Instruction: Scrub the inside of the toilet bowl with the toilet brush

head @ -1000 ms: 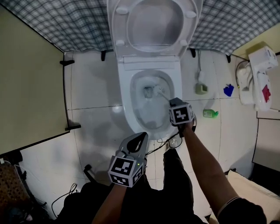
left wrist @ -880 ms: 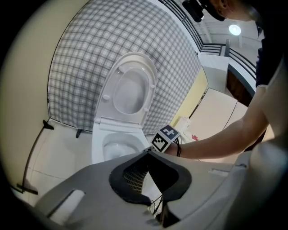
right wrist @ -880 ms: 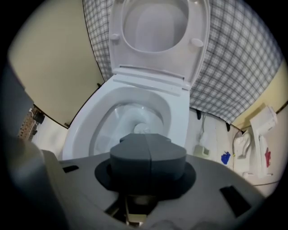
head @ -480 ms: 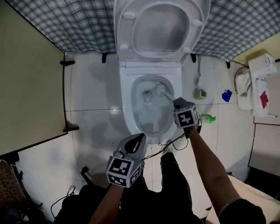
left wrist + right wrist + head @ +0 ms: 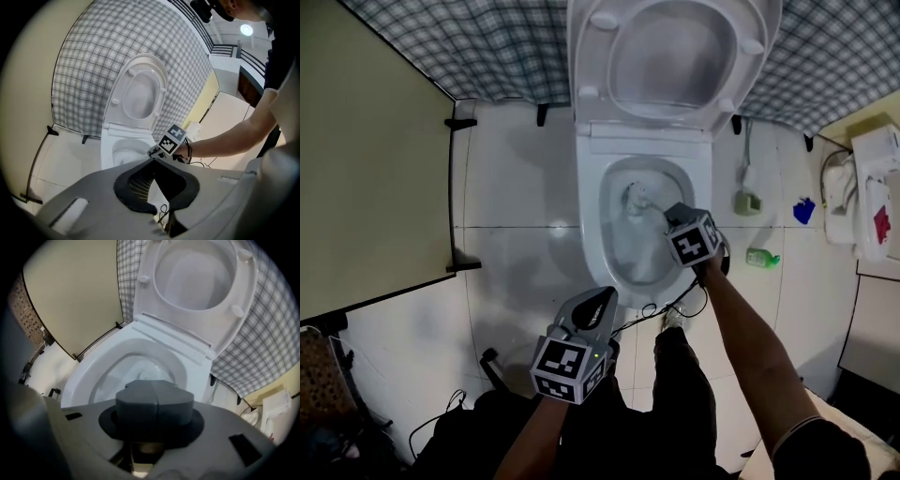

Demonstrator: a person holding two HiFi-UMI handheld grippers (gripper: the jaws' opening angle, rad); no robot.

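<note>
The white toilet bowl [image 5: 609,255] stands with seat and lid [image 5: 675,56] raised against the wall. My right gripper [image 5: 672,217] hangs over the bowl's right rim, shut on the toilet brush handle. The white brush head [image 5: 636,197] is down inside the bowl near its far left side. In the right gripper view the pads [image 5: 154,401] meet over the bowl [image 5: 93,369] and hide the brush. My left gripper [image 5: 595,305] is held back in front of the toilet, shut and empty. The left gripper view shows the bowl [image 5: 123,151] and the right gripper [image 5: 157,151].
A beige partition [image 5: 366,169] stands on the left, a plaid curtain [image 5: 469,47] behind. A green bottle [image 5: 763,258], a blue item [image 5: 803,210] and a white unit [image 5: 872,183] lie on the right. A black cable [image 5: 661,305] runs before the toilet, by my legs [image 5: 675,403].
The brush head has swept from the right side of the bowl toward its left. The right gripper shifted with it. The left gripper has stayed put.
</note>
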